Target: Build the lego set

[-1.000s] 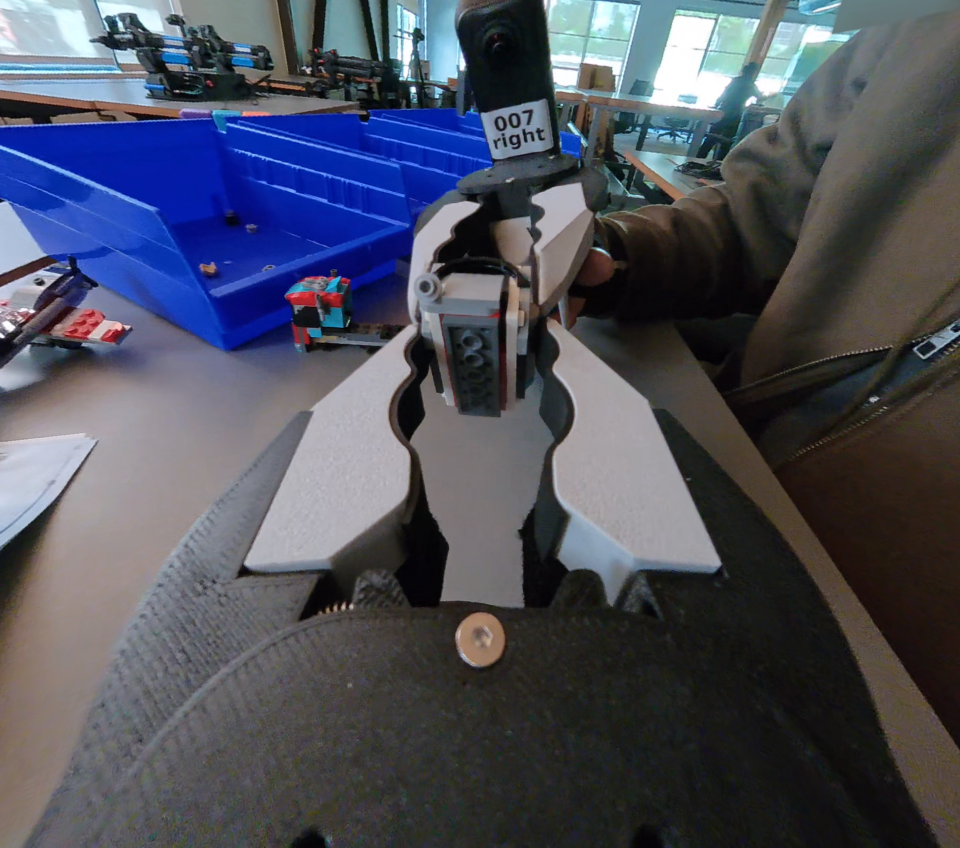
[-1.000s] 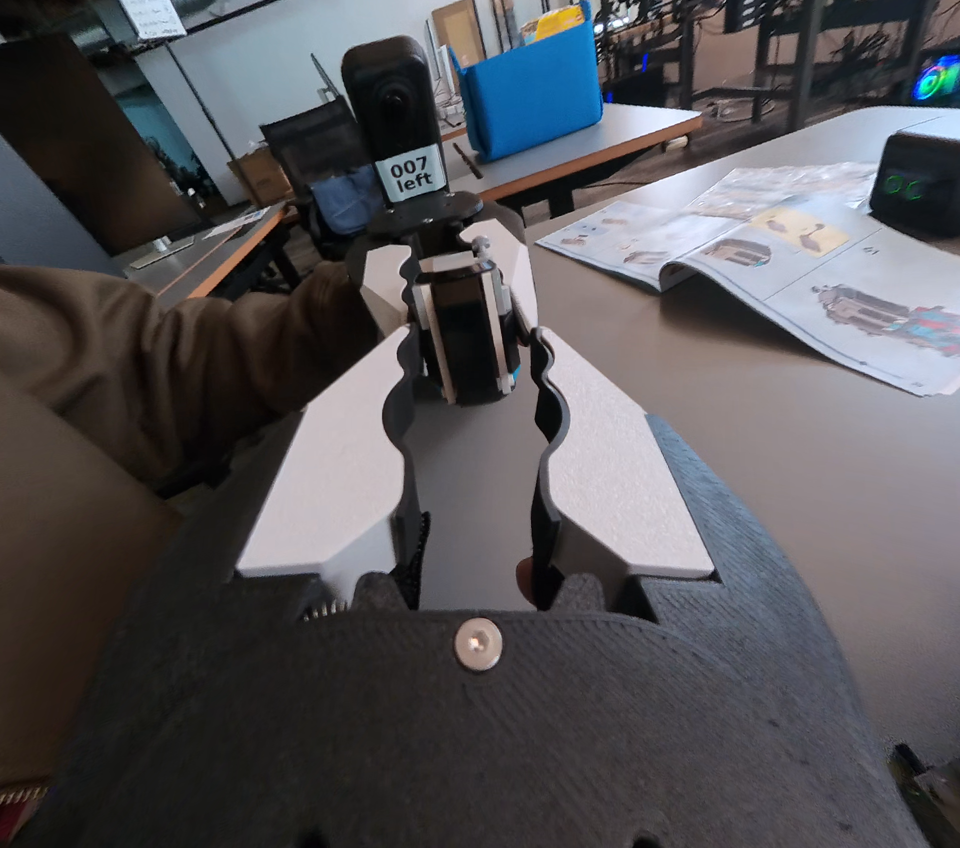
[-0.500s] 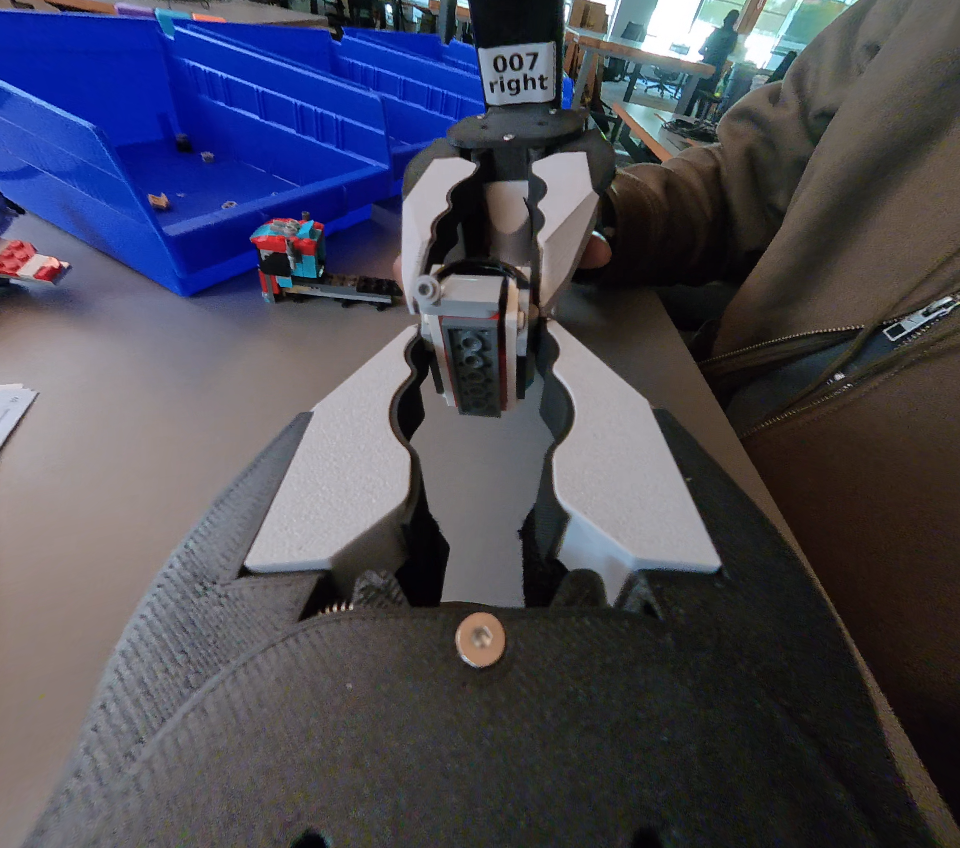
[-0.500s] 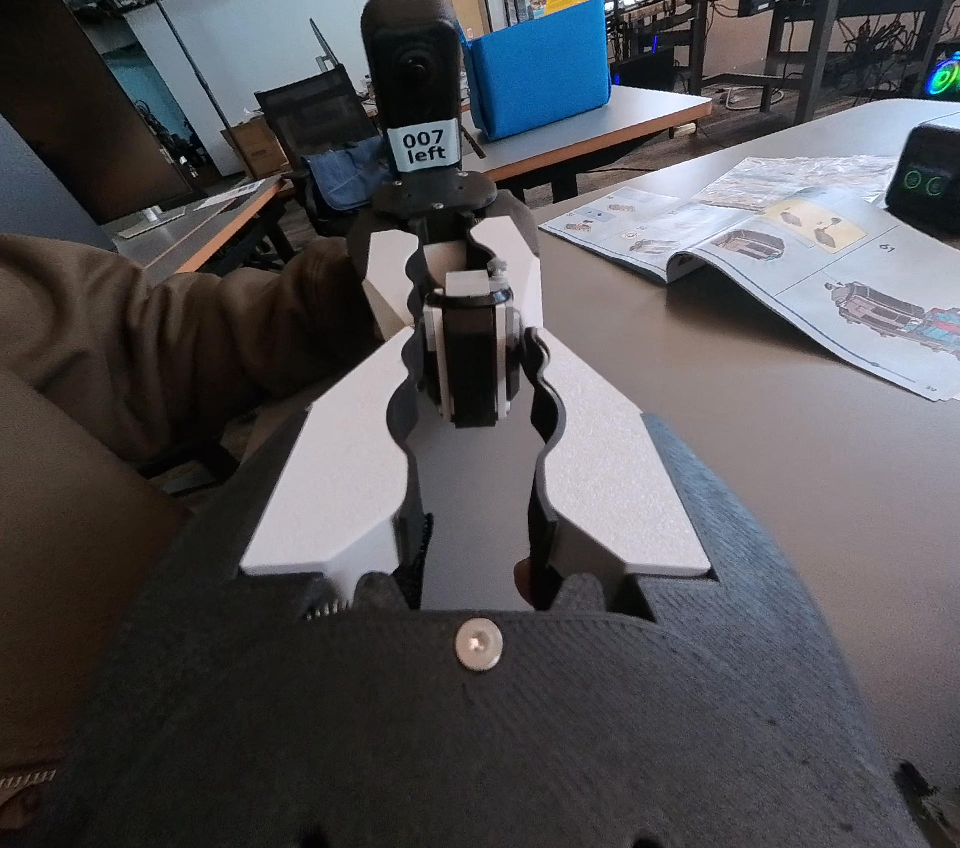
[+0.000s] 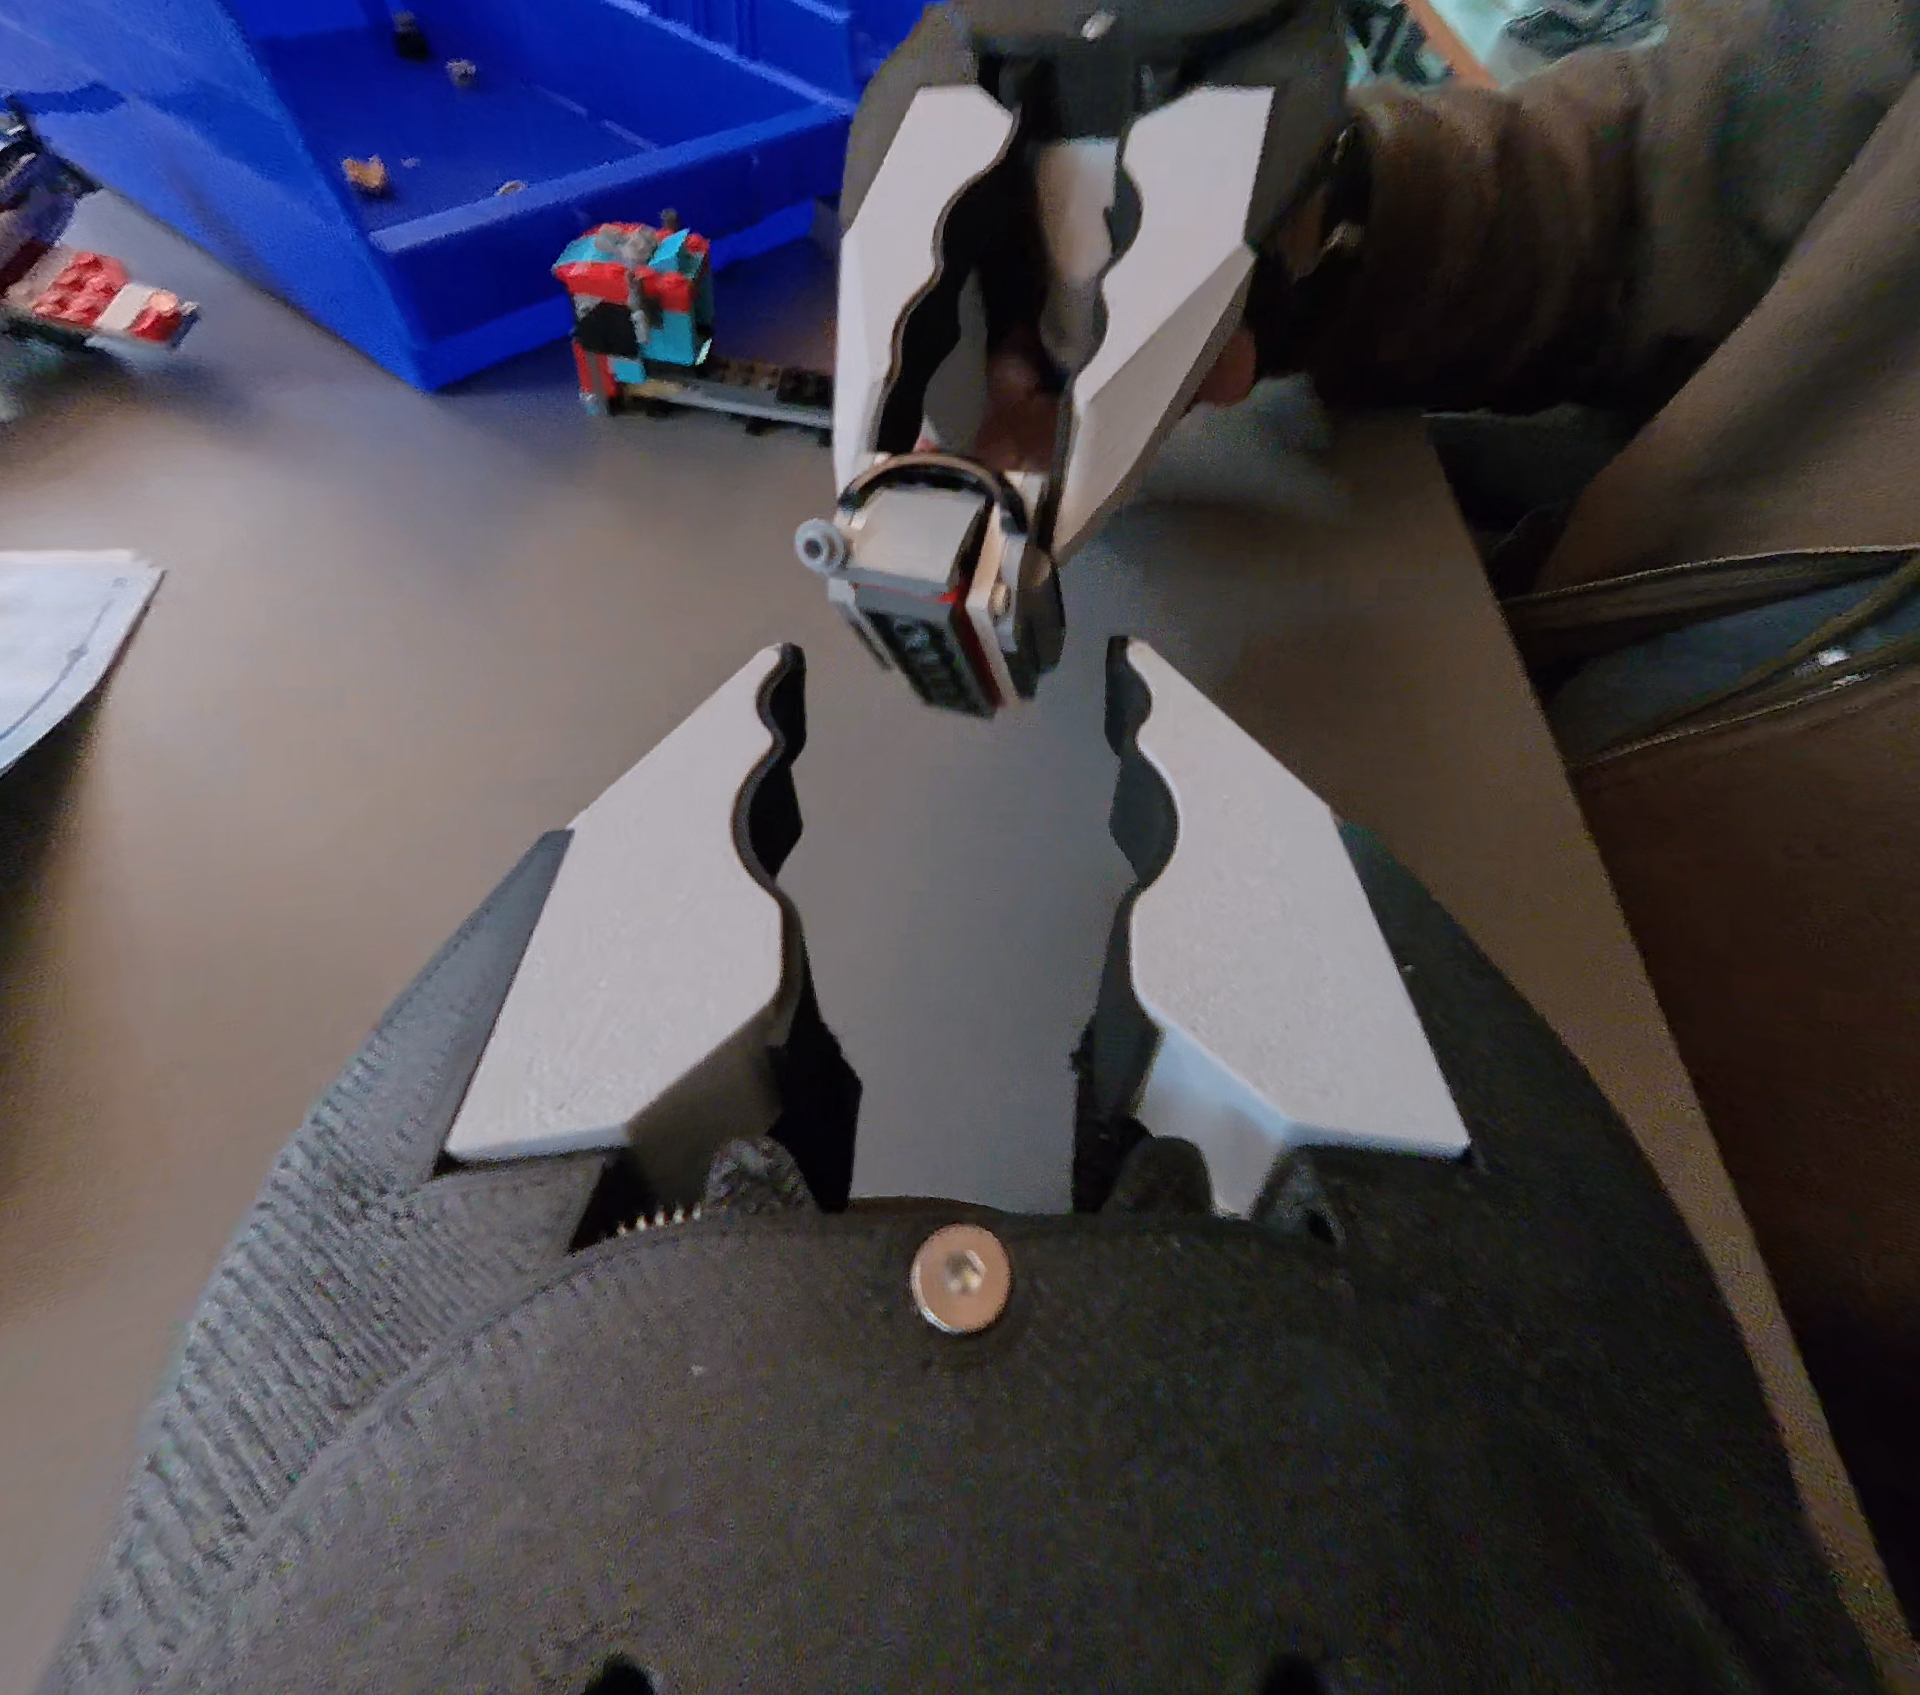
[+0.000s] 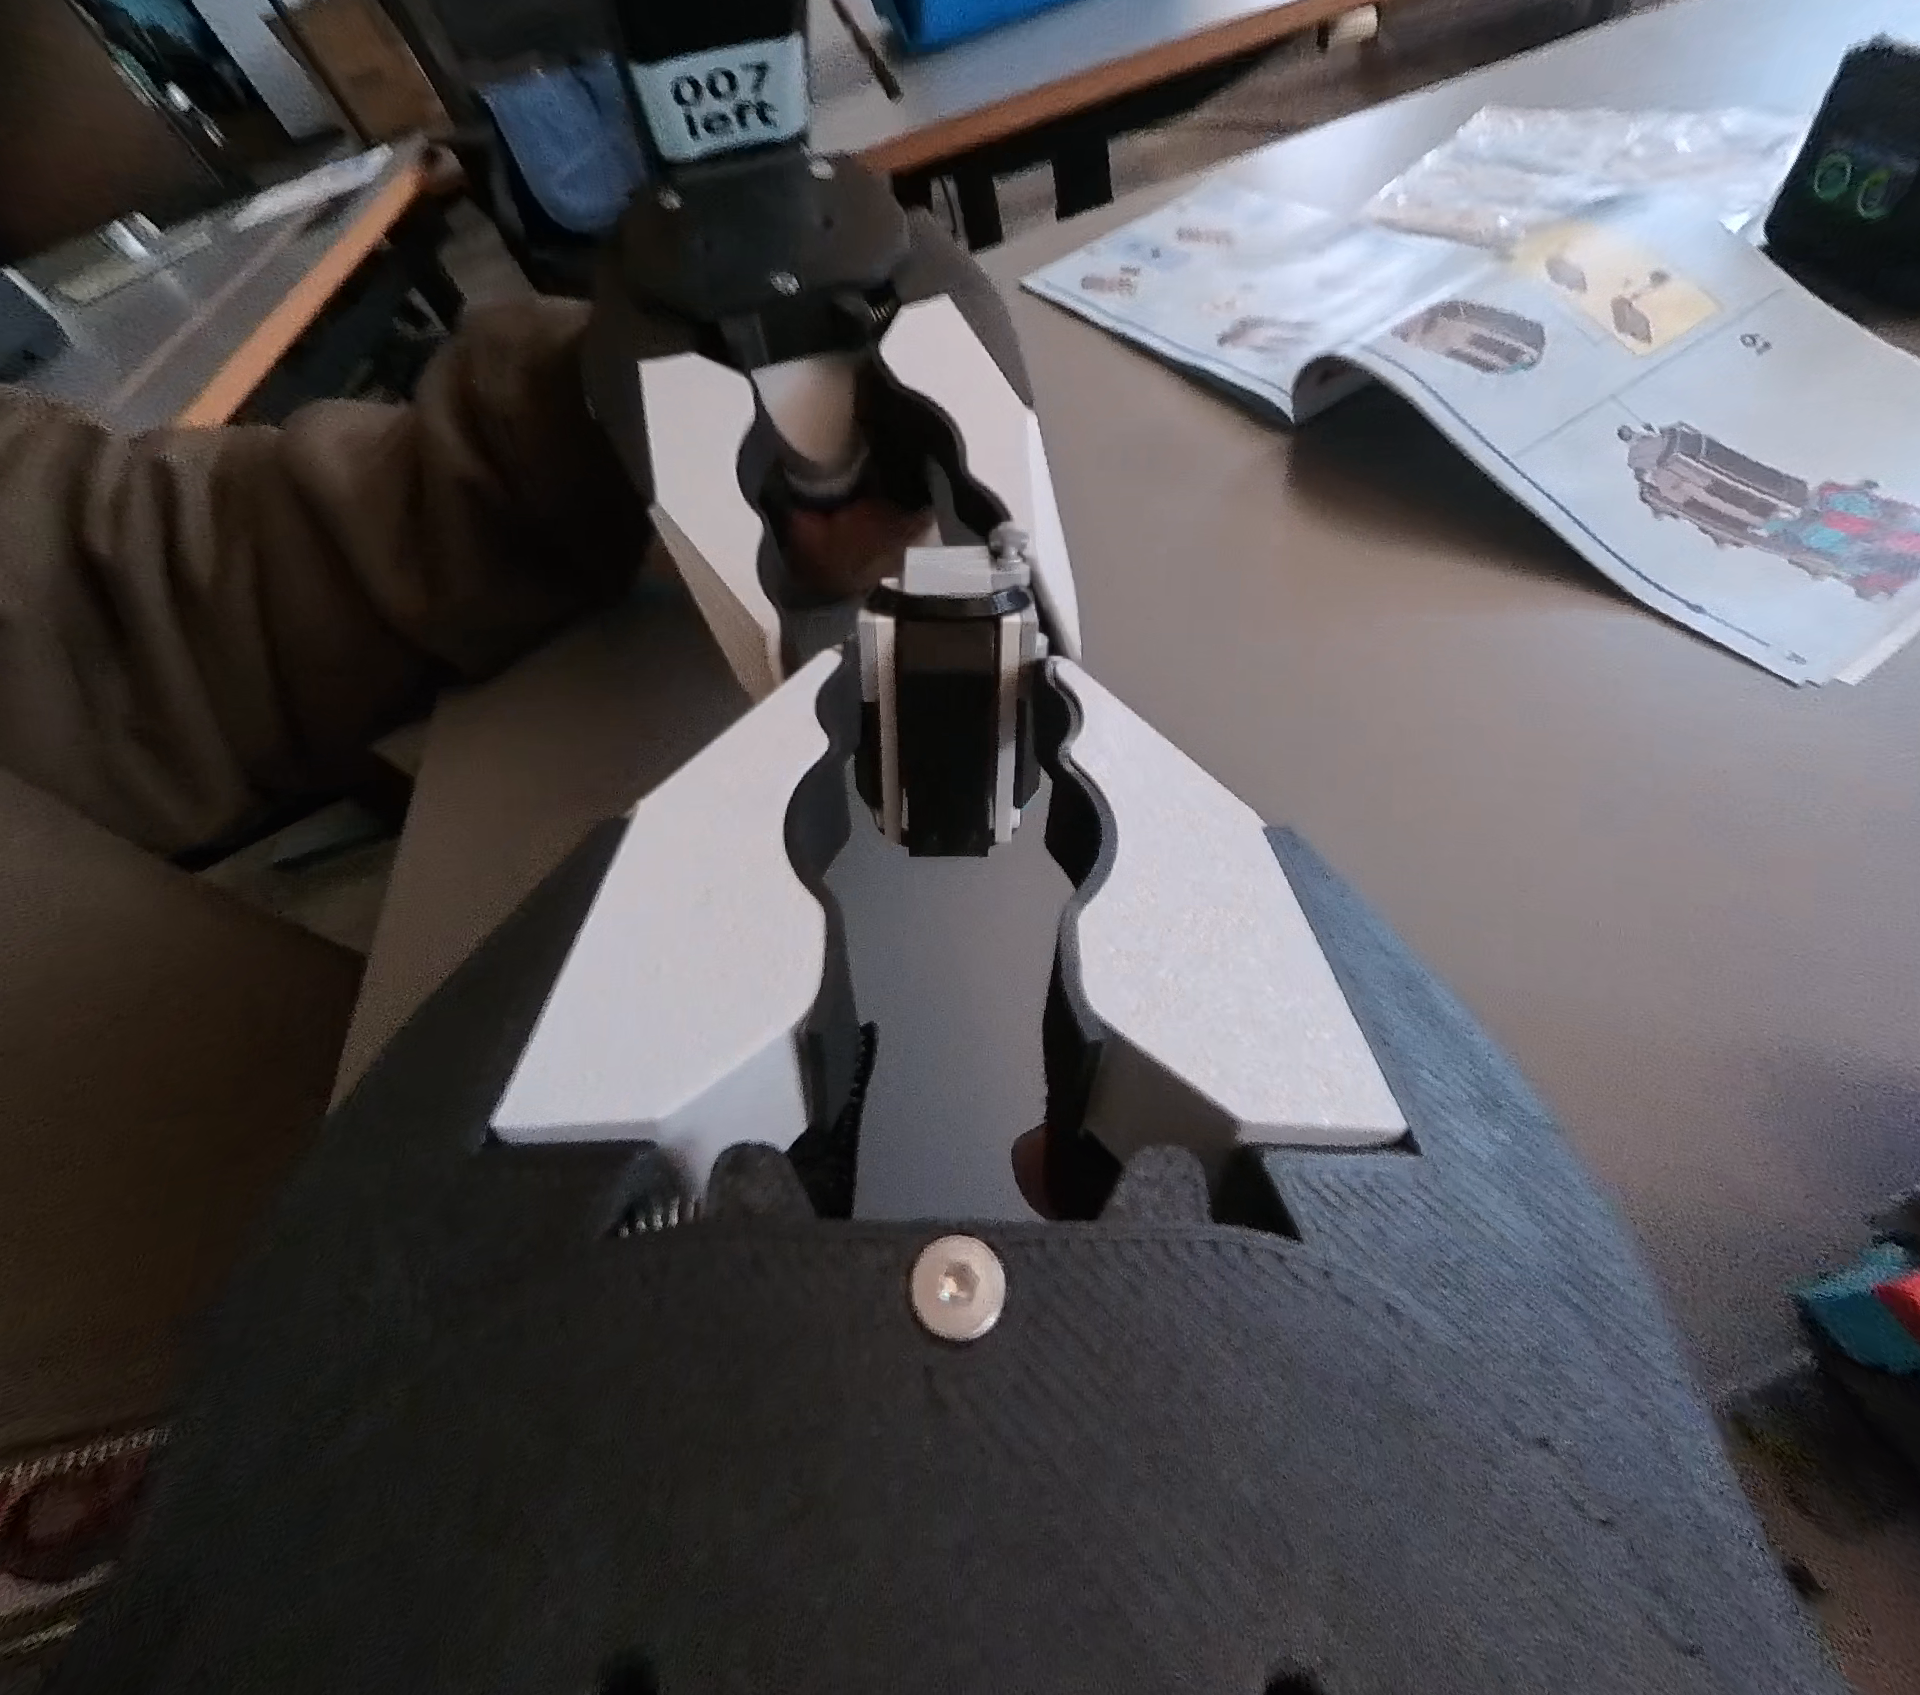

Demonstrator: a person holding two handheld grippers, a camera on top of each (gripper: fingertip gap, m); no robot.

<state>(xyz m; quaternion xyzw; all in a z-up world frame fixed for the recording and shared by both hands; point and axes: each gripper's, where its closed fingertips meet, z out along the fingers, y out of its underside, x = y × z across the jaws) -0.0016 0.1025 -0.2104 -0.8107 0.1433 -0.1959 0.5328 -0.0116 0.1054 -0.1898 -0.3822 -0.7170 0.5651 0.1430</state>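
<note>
A small brick assembly (image 5: 935, 596), grey and white with black and a red stripe, hangs above the grey table (image 5: 416, 710). My right gripper (image 6: 948, 689) is shut on it: both pads press its white sides (image 6: 951, 741). In the left wrist view the right gripper's fingers (image 5: 904, 274) come from the far side and clamp the assembly's top end. My left gripper (image 5: 956, 658) is open and empty, its tips standing apart on either side of the assembly's lower end without touching it. In the right wrist view the left gripper's spread fingers (image 6: 1003, 419) show just behind the assembly.
Blue bins (image 5: 468, 87) stand at the back left, a red and teal brick model (image 5: 639, 315) before them, red pieces (image 5: 94, 295) and a paper (image 5: 52, 637) farther left. An open instruction booklet (image 6: 1558, 398) and a black device (image 6: 1849, 191) lie to the right. A person's brown sleeve (image 5: 1558, 211) is near. Left and right tips are no more than a few centimetres apart. The left tips stand about 30 cm off the black device (image 6: 1849, 191).
Both grippers held the brick assembly before. My left gripper has opened and let go of it and drawn back a little. My right gripper has tightened and keeps the assembly.
</note>
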